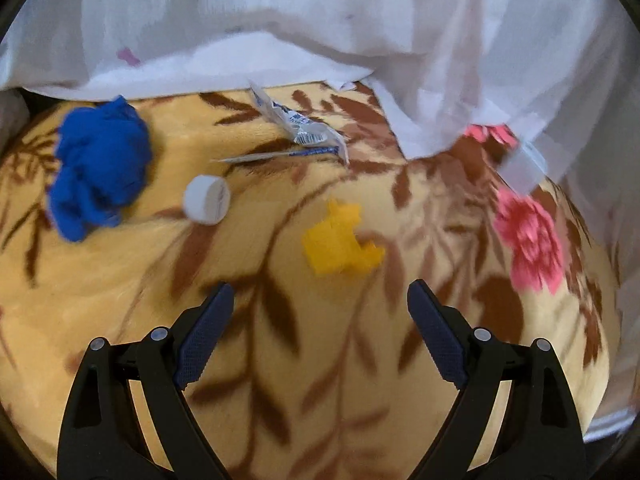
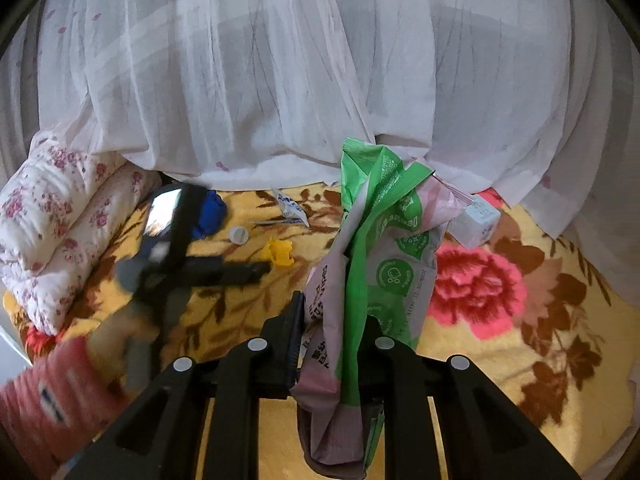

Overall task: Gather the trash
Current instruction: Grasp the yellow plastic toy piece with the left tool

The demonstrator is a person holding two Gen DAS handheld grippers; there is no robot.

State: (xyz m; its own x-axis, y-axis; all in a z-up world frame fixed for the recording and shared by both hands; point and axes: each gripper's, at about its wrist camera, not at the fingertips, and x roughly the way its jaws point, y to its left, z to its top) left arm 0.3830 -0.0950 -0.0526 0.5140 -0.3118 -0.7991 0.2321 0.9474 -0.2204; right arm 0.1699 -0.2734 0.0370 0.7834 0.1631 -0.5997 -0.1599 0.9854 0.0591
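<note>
While the yellow scrap (image 1: 340, 240) lies loose on the floral blanket (image 1: 280, 360), just ahead of the left claw (image 1: 320, 312), collection looks only partly done. Beyond the scrap sit a white cap (image 1: 207, 199), a torn wrapper (image 1: 298, 128) and a blue wad (image 1: 98, 168), all ungathered. That claw gapes wide, touching nothing. The right claw (image 2: 334, 344) is clamped on a green wipes packet (image 2: 376, 240), apparently already picked up.
</note>
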